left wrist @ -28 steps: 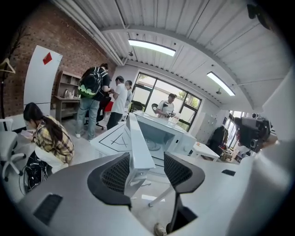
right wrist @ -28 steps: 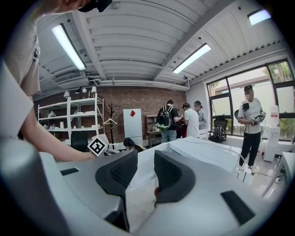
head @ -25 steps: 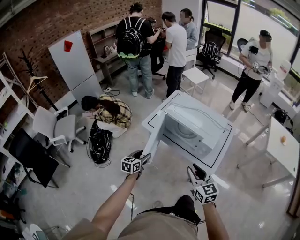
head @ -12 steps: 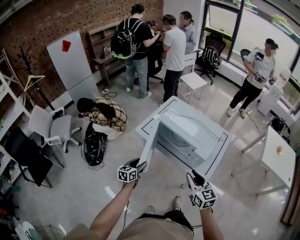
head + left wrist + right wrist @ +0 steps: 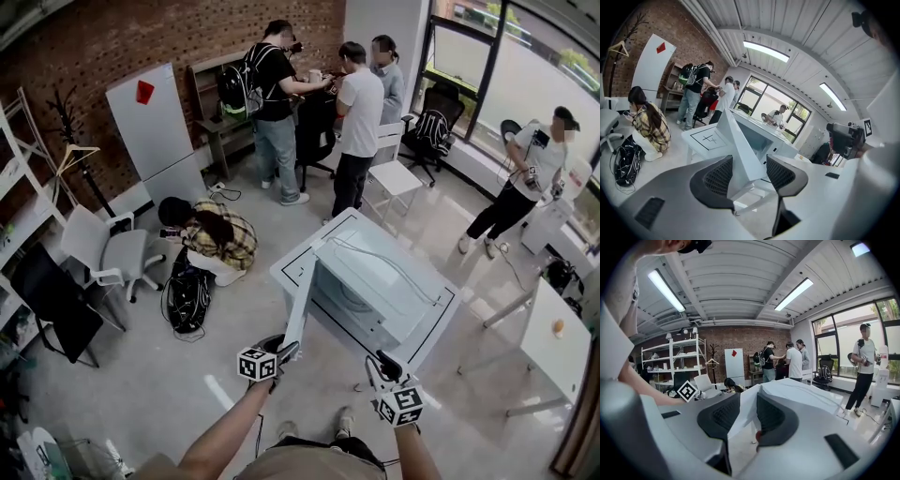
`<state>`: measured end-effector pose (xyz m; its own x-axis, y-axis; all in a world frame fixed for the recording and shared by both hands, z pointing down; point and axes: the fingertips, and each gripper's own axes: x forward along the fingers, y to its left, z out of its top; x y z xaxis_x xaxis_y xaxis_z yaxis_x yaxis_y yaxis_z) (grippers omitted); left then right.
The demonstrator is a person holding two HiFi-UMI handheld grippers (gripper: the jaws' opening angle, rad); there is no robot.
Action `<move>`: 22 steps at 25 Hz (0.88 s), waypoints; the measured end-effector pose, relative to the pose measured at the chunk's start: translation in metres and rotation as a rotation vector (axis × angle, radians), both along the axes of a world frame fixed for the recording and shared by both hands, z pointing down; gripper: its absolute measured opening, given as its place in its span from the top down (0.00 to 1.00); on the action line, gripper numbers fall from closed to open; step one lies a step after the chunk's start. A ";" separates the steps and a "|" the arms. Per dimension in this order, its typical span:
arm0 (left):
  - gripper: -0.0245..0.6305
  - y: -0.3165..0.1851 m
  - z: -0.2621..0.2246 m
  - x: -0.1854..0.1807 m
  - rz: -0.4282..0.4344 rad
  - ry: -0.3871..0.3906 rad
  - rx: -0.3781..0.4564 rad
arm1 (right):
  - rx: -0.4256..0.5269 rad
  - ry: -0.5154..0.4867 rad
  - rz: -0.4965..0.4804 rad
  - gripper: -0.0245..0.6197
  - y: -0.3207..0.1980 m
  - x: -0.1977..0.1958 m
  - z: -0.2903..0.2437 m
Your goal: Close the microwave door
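Note:
A white microwave (image 5: 380,281) sits on a white table (image 5: 292,265) in the head view, its door (image 5: 302,302) swung wide open toward me. My left gripper (image 5: 285,350) is at the door's near free edge with its jaws open. In the left gripper view the door (image 5: 736,145) stands edge-on just beyond and between the open fingers of the left gripper (image 5: 749,176); I cannot tell if they touch it. My right gripper (image 5: 373,362) hovers near the table's front corner, slightly open and empty. In the right gripper view the door (image 5: 749,399) and microwave (image 5: 801,397) lie past the right gripper (image 5: 748,414).
A person (image 5: 220,234) crouches on the floor left of the table beside a black bag (image 5: 187,295) and an office chair (image 5: 108,253). Several people (image 5: 361,103) stand at the back, one more (image 5: 525,173) at right. Another white table (image 5: 553,342) stands at right.
The head view has shifted, so the table and microwave now sit lower and nearer the middle. Both grippers keep about the same place by the door's near edge. The door still stands open.

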<state>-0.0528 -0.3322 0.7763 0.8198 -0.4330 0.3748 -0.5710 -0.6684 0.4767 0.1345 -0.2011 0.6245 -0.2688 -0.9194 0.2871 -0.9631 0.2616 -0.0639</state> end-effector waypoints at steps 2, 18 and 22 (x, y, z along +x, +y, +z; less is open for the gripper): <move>0.62 0.002 -0.001 0.010 -0.002 -0.002 -0.002 | 0.004 0.013 -0.028 0.78 -0.006 0.005 -0.002; 0.60 0.021 0.001 0.071 -0.026 -0.028 -0.014 | 0.044 0.016 -0.179 0.78 -0.036 0.061 -0.009; 0.60 0.027 0.000 0.095 0.004 -0.026 -0.016 | 0.049 0.015 -0.192 0.78 -0.039 0.079 -0.013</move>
<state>0.0421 -0.3056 0.7762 0.8112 -0.4238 0.4030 -0.5809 -0.6633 0.4718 0.2138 -0.2398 0.6113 -0.4364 -0.8646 0.2490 -0.8960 0.4429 -0.0323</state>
